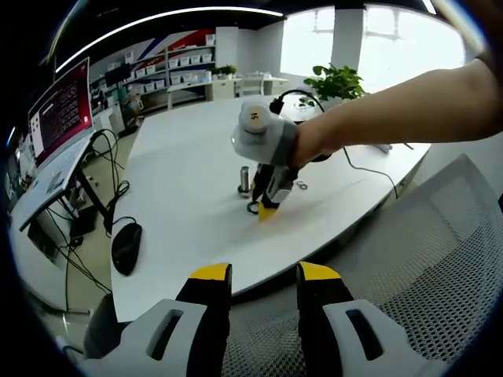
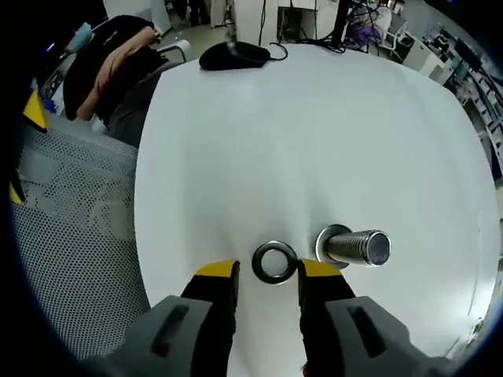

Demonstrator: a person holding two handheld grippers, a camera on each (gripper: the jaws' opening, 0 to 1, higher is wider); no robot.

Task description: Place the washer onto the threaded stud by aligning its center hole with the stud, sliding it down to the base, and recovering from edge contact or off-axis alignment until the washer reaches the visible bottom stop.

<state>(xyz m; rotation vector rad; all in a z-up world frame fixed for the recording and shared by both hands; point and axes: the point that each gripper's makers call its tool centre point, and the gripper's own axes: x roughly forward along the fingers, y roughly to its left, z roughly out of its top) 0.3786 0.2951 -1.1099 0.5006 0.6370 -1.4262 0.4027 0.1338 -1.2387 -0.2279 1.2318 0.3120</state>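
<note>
Washer [image 2: 274, 261] flat on table [image 2: 314, 141], hole up; stud [image 2: 355, 247] upright beside; right gripper [image 2: 267, 276] open, empty; left gripper [image 1: 263, 276] likewise.

Left gripper view, centre of frame: right gripper [image 1: 267, 210] covers most of the washer [image 1: 253, 207], just a dark sliver shows. Small item [image 1: 301, 185] beside it too tiny to ID. Monitor [image 1: 59, 106] text upper left unreadable. Right gripper view: stud [image 2: 355, 247] threads blurred.

Office or lab: white table [image 1: 181, 196], monitor [image 1: 59, 110] beside it, storage-bin shelves [image 1: 177, 67] seen beyond table.
</note>
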